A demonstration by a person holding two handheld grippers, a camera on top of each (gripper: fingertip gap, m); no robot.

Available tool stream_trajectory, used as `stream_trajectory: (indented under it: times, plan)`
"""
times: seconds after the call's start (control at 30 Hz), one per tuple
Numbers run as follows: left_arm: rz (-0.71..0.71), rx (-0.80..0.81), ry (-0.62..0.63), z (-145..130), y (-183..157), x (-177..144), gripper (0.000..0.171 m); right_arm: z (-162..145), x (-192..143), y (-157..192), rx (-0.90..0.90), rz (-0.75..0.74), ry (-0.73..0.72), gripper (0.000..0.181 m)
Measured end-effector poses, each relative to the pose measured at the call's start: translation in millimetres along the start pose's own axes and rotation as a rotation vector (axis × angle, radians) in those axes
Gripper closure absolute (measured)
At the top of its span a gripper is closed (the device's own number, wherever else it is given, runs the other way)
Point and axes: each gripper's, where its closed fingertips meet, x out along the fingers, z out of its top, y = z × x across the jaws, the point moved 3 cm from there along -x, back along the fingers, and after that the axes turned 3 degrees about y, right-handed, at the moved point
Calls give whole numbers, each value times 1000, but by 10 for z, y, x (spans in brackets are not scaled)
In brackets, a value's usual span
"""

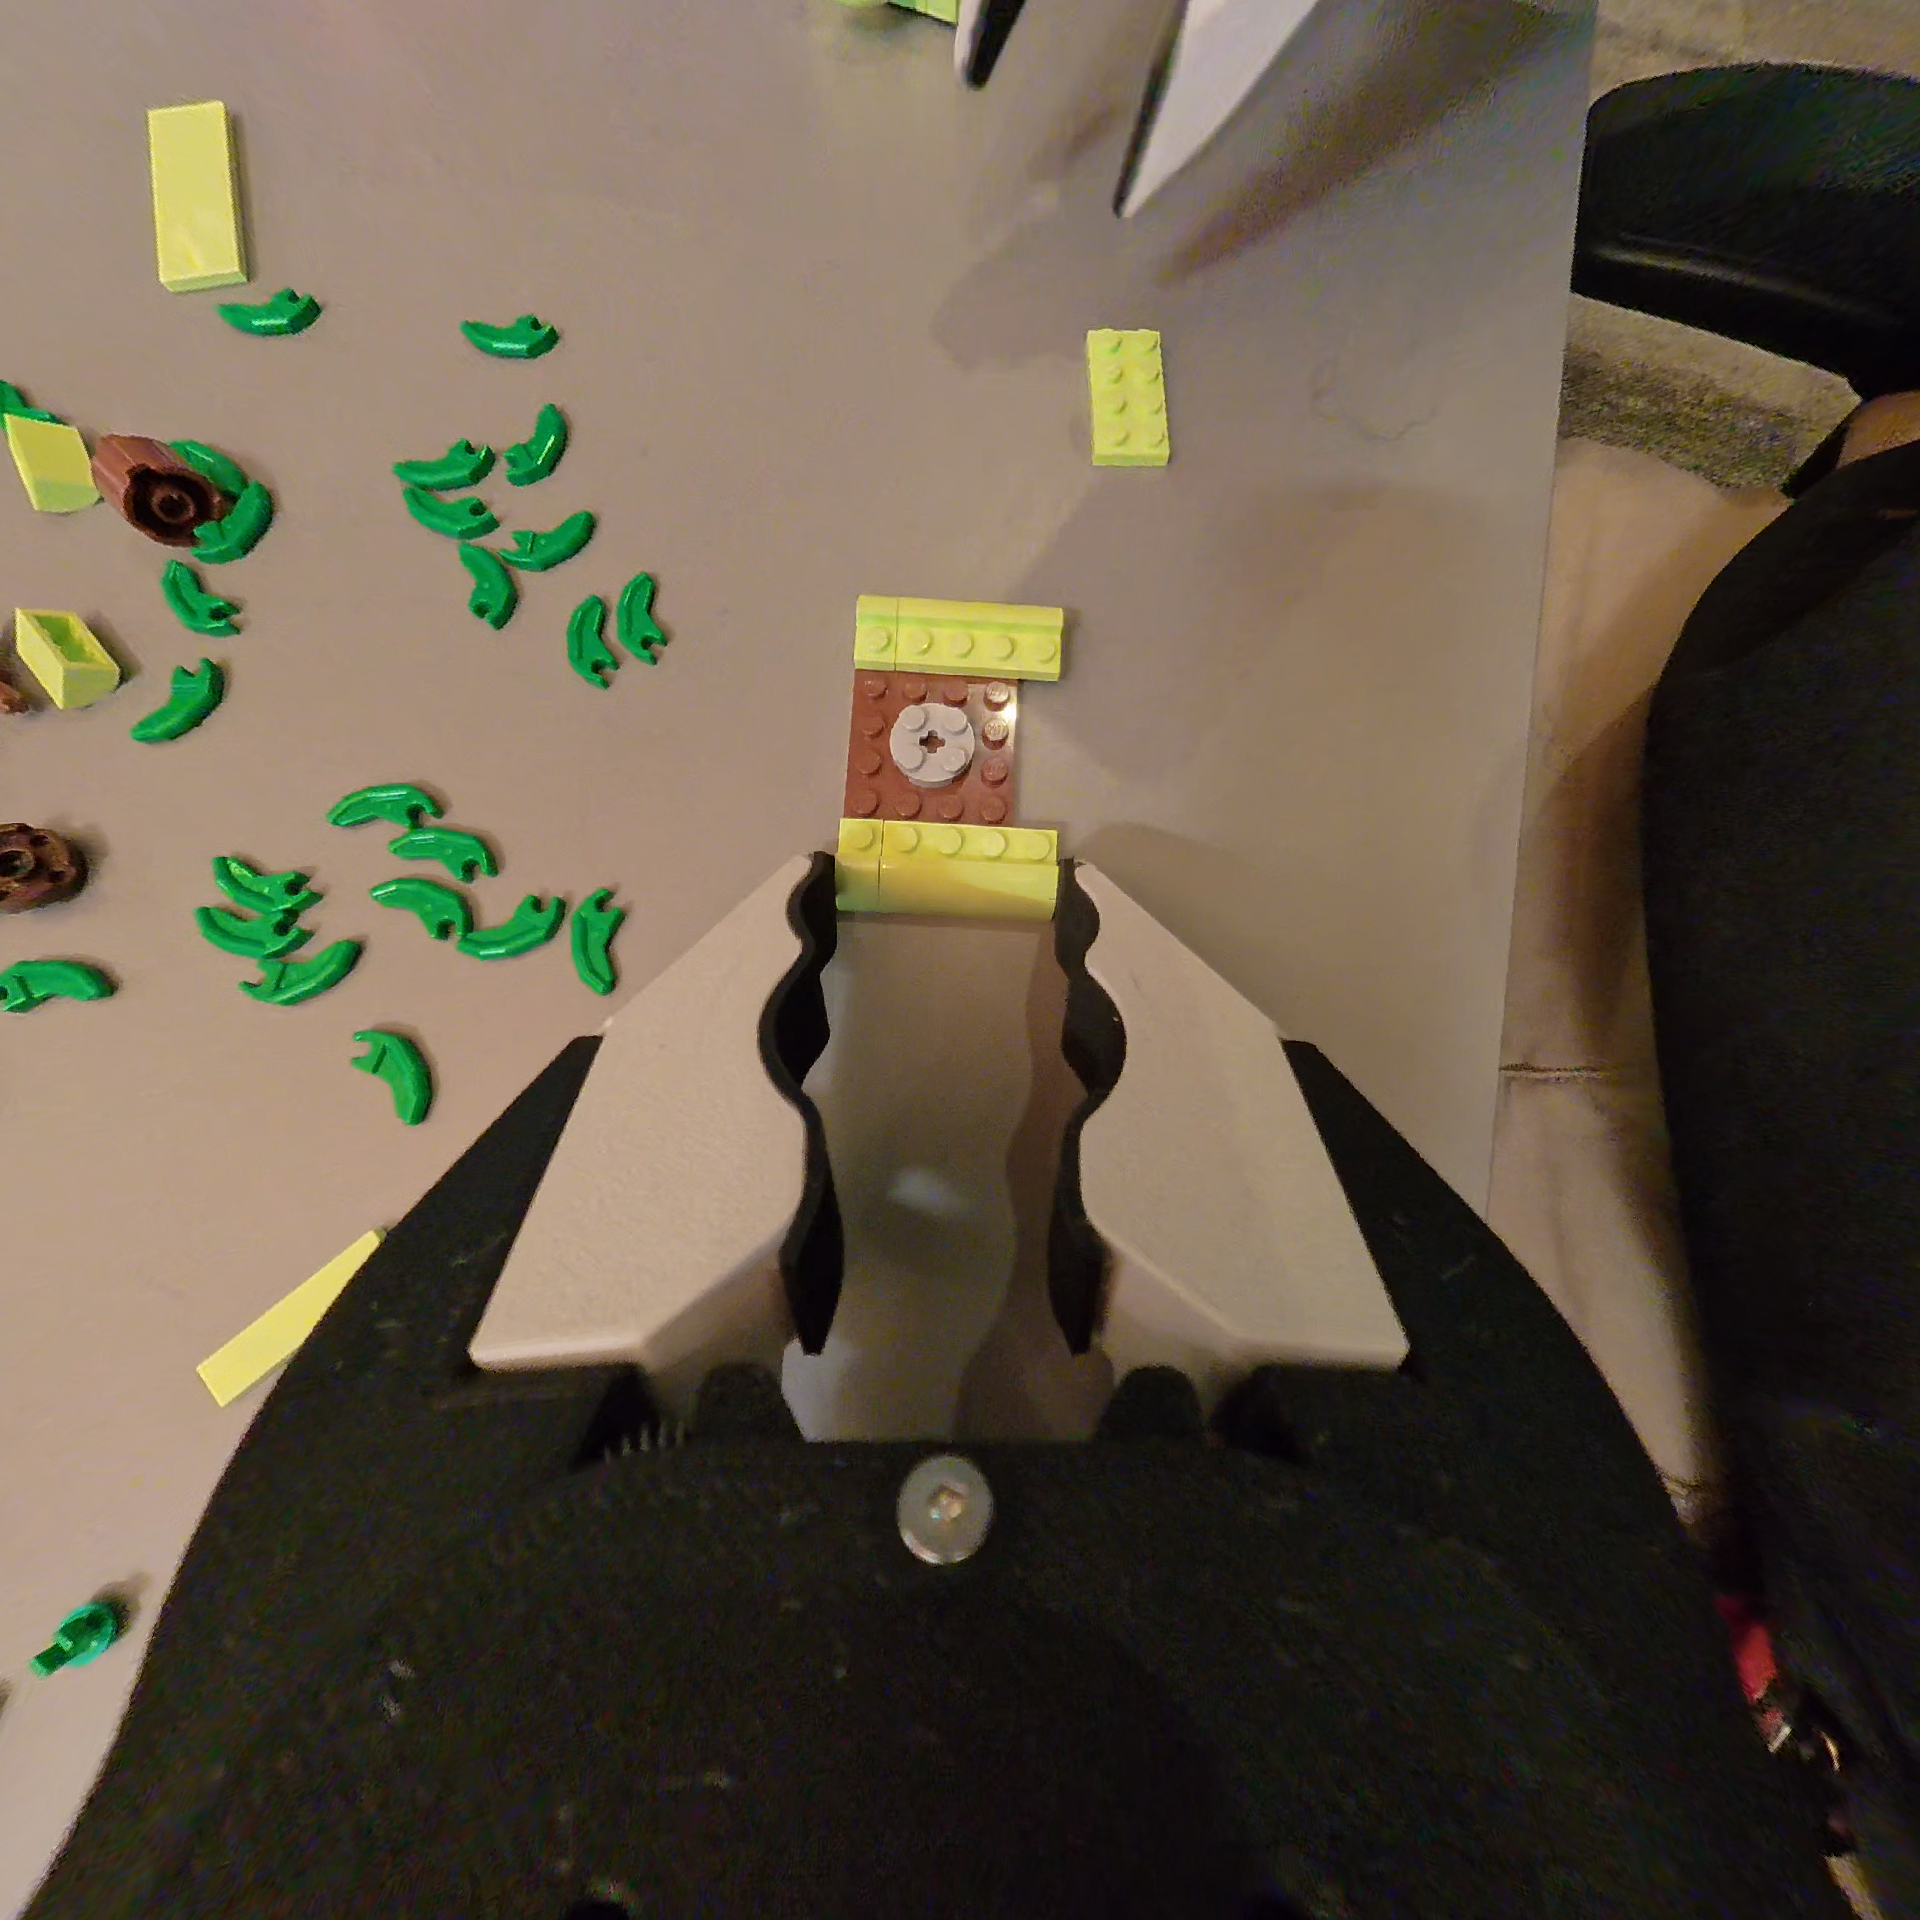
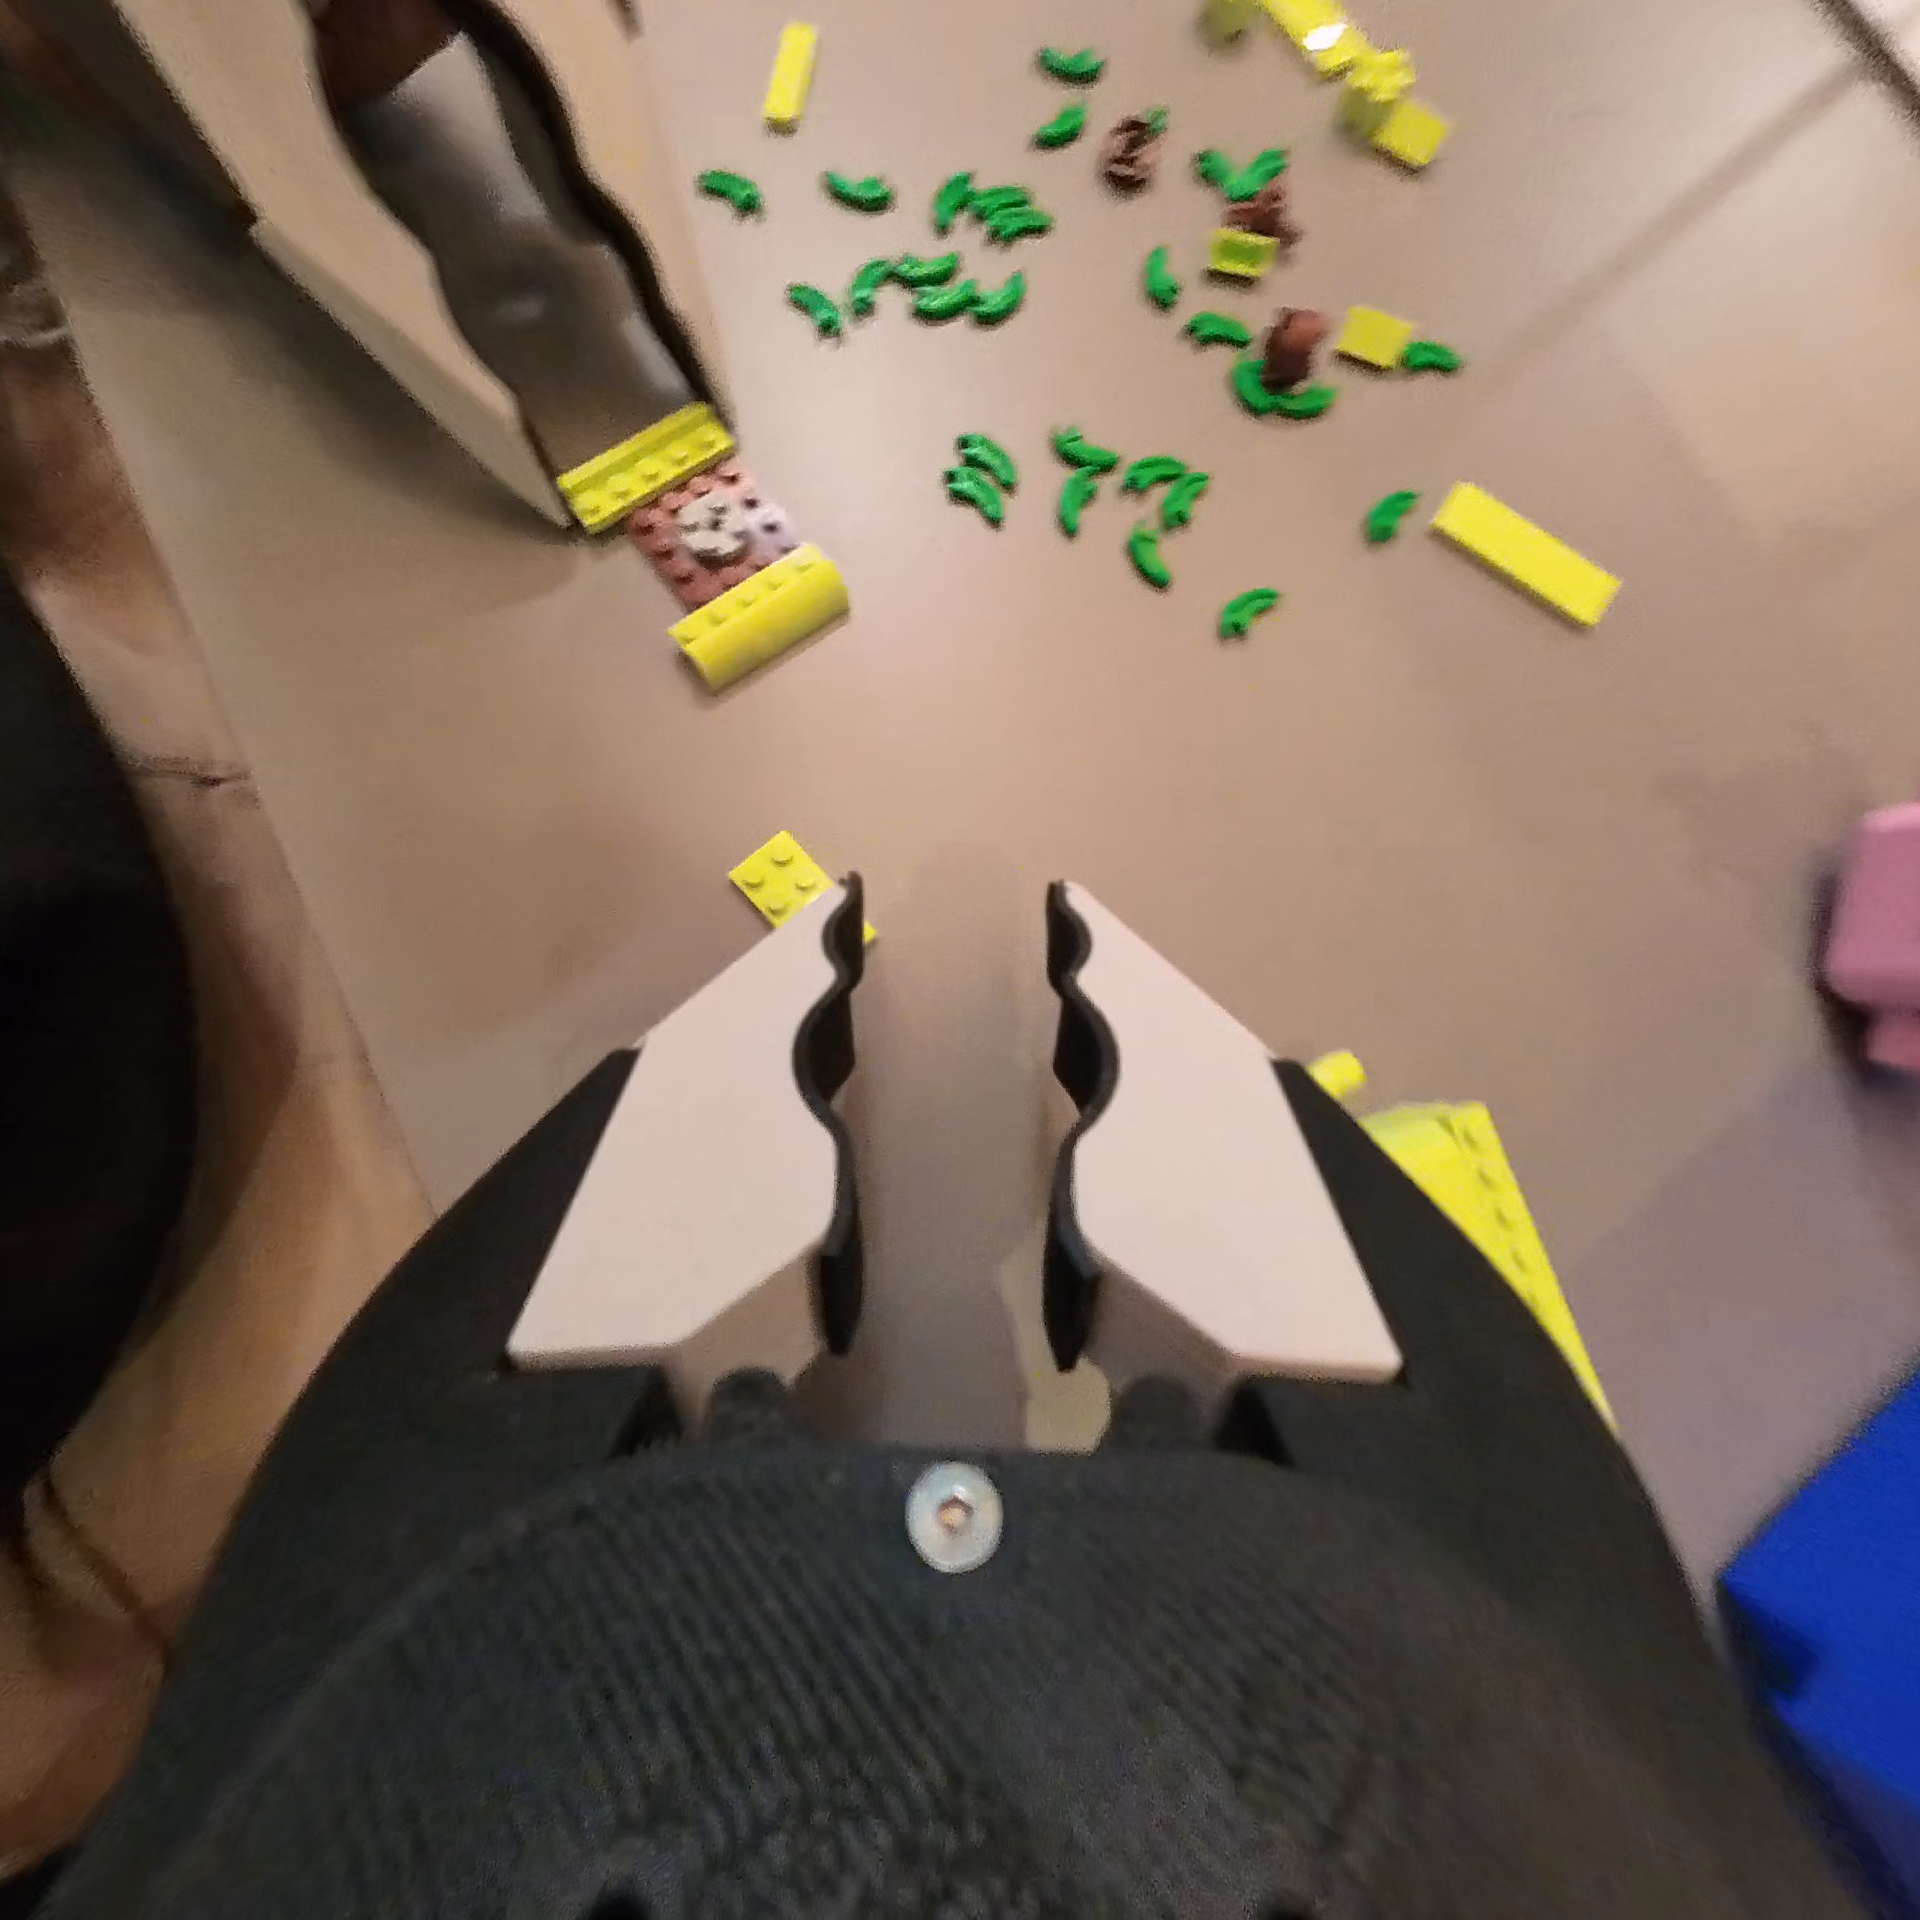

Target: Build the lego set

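Left gripper, grey fingers with black wavy pads, jaws clenched on the near lime strip of a small assembly: brown studded plate, grey round piece at centre, lime sloped bricks on two opposite edges. Assembly sits on the grey tabletop near its edge. Right gripper hovers apart, jaws released, empty; a lime studded plate lies just beside its left fingertip. Small green curved leaf pieces scattered to the left.
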Motion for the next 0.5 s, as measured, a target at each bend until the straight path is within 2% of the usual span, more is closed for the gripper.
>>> stream_trajectory:
  times: [0.07, 0.13, 0.27, 0.37, 0.5]
  plan:
    - [4, 3, 1, -1, 0, 1, 129, -44, -50, 7, 92, -52, -21, 150]
    - [18, 7, 3, -2, 6, 4, 128, -73, -64, 74, 200, -73, -51, 145]
    - [71, 11, 7, -4, 41, 9, 127, -93, 14, 312, 343, -58, -105, 143]
    - [108, -4, 7, -3, 81, 3, 127, -167, 55, 417, 327, -83, -62, 139]
    - [124, -14, 6, -4, 99, 1, 127, -232, -75, 511, 262, -38, -66, 148]
